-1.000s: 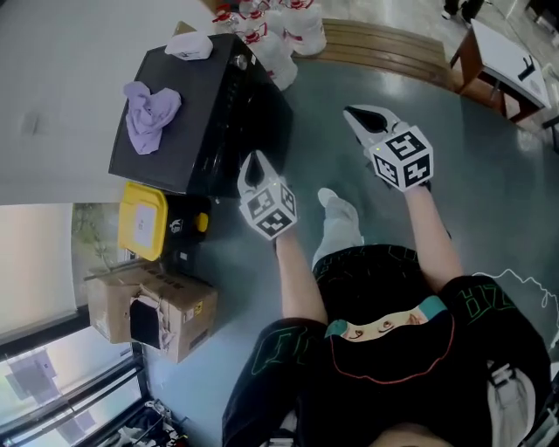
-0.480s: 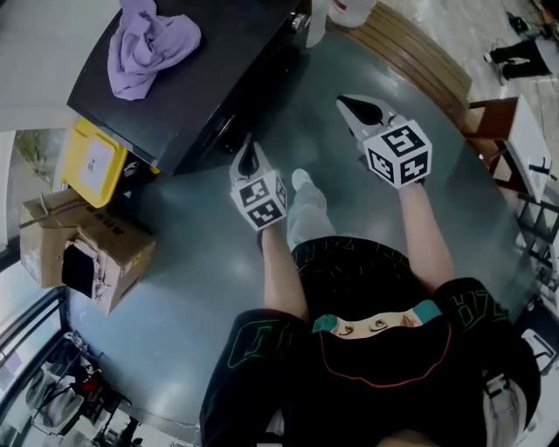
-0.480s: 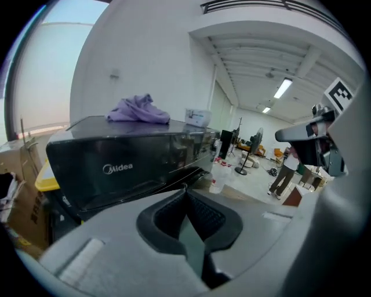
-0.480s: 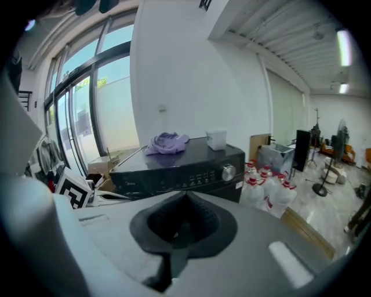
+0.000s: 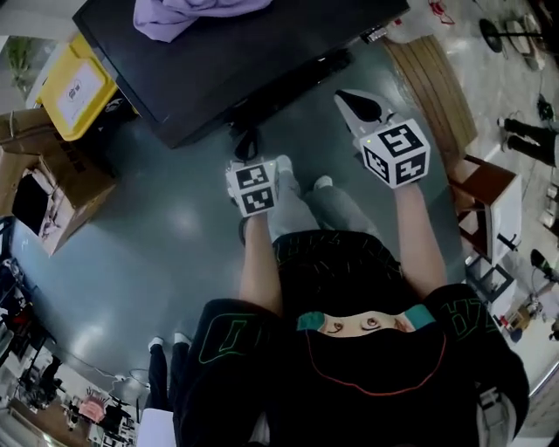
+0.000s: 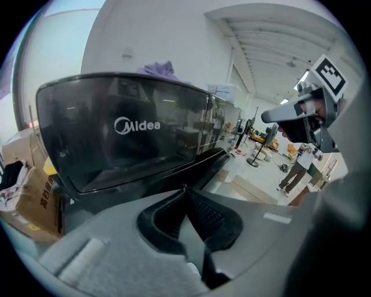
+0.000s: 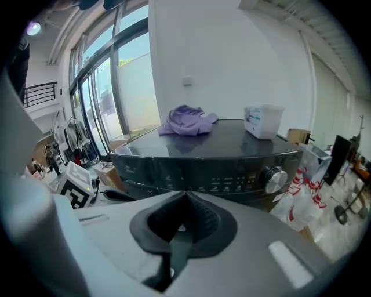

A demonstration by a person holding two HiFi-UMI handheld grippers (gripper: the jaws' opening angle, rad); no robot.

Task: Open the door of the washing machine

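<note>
The black washing machine [image 5: 262, 52] fills the top of the head view, its front face seen nearly edge-on. A purple cloth [image 5: 192, 13] lies on its lid. My left gripper [image 5: 247, 140] is shut and empty, its tips just short of the machine's front. In the left gripper view the glossy dark front [image 6: 136, 125] stands right behind the closed jaws of my left gripper [image 6: 184, 188]. My right gripper [image 5: 349, 98] is shut and empty, a little off the front further right. It [image 7: 185, 192] points at the control panel, left of the dial [image 7: 275, 174].
A yellow box [image 5: 74, 83] and an open cardboard box [image 5: 52, 192] sit left of the machine. A wooden platform [image 5: 437, 87] and white bags [image 7: 295, 197] lie to its right. A white tub [image 7: 262, 120] stands on the lid. The person's feet [image 5: 284, 170] are close to the front.
Both grippers have come down and closer to the machine's front, staying shut. The head view has swung so the machine now lies across the top.
</note>
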